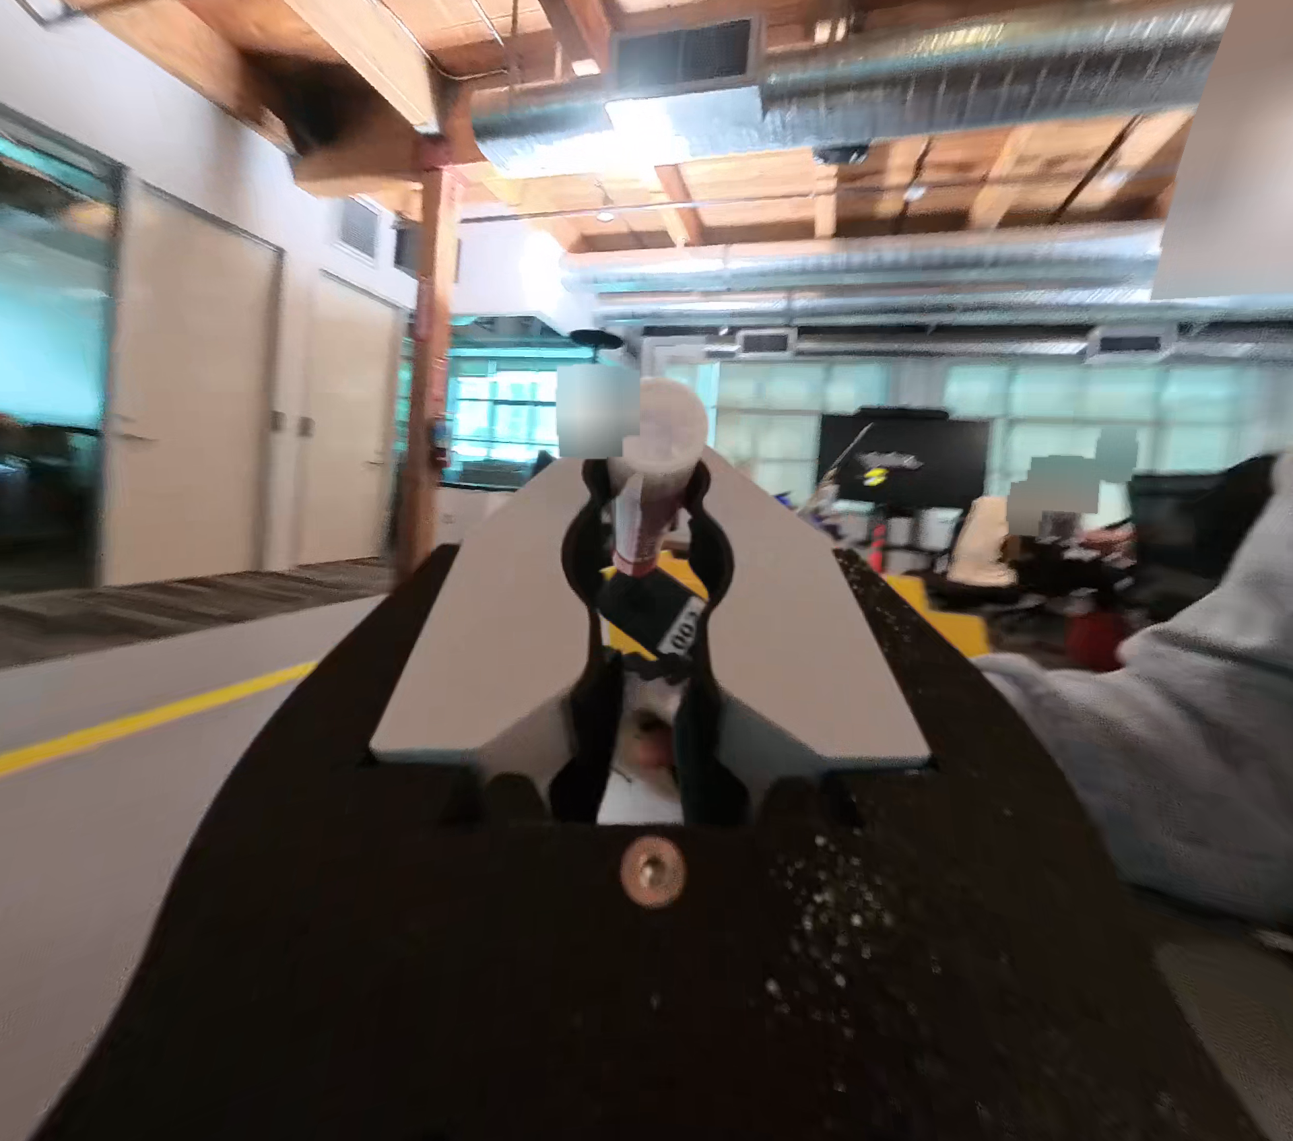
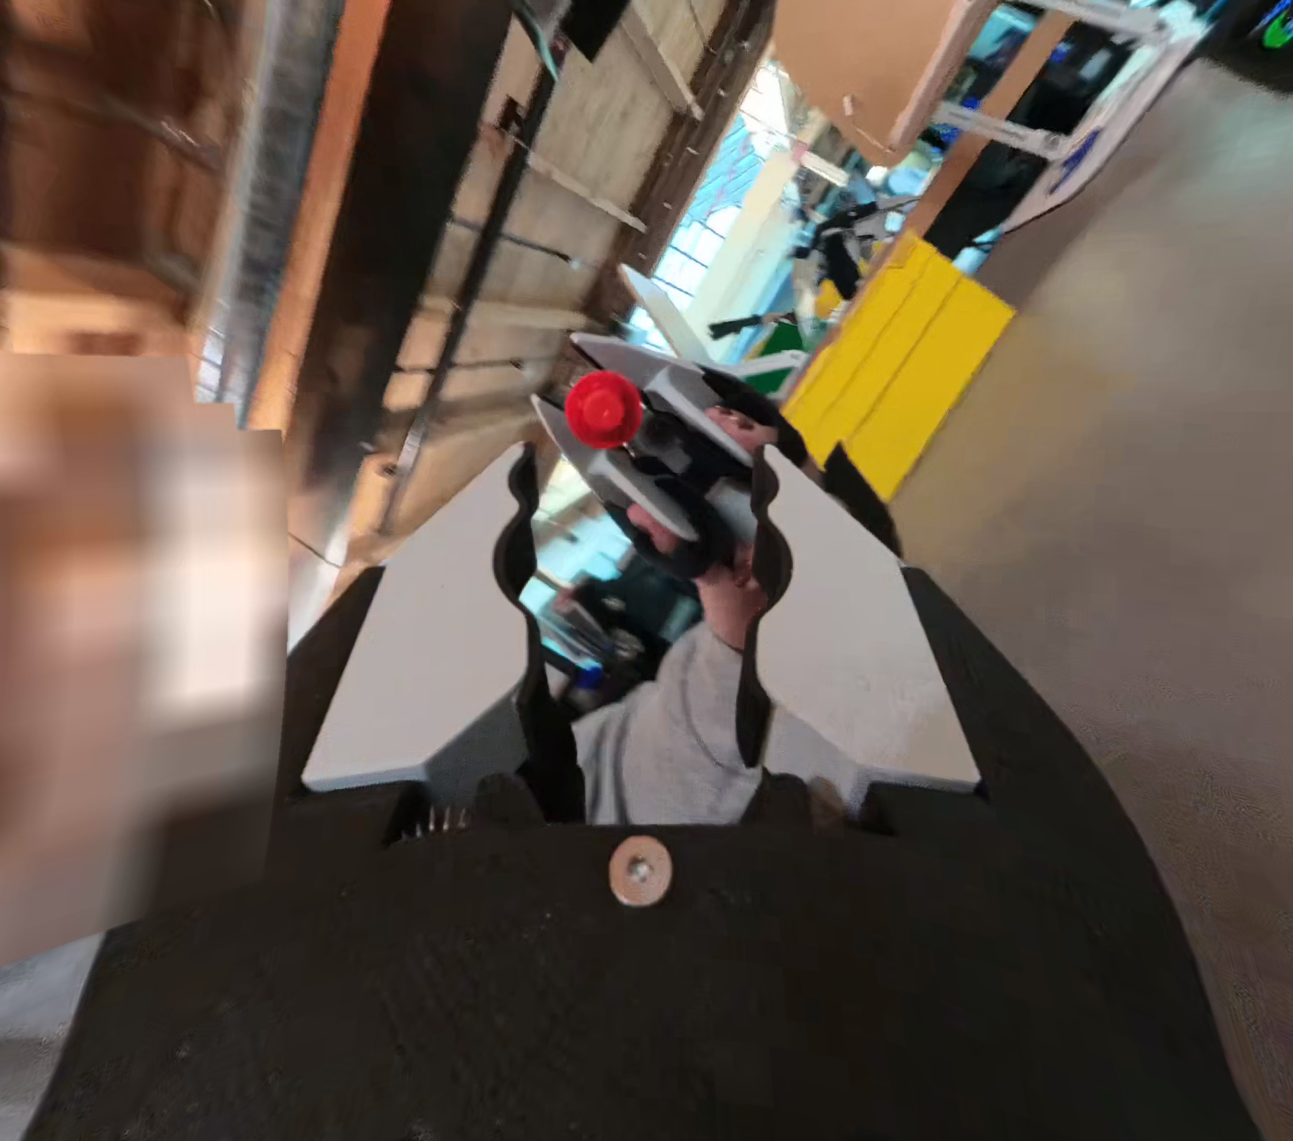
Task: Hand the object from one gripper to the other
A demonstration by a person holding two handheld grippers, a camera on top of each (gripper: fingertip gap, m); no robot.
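Note:
My left gripper is shut on a small tube-like object with a reddish body and a pale round far end, gripped between the fingertips and held up in the air. In the right wrist view the same object shows as a red round cap between the left gripper's grey fingers, with a hand behind it. My right gripper is open and empty. It points at the left gripper from a short distance, and the object lies just beyond its fingertips.
A grey sleeve fills the right of the left wrist view and shows again in the right wrist view. A yellow box stands behind. A black part with a white label shows between the left fingers. Office desks and chairs are far off.

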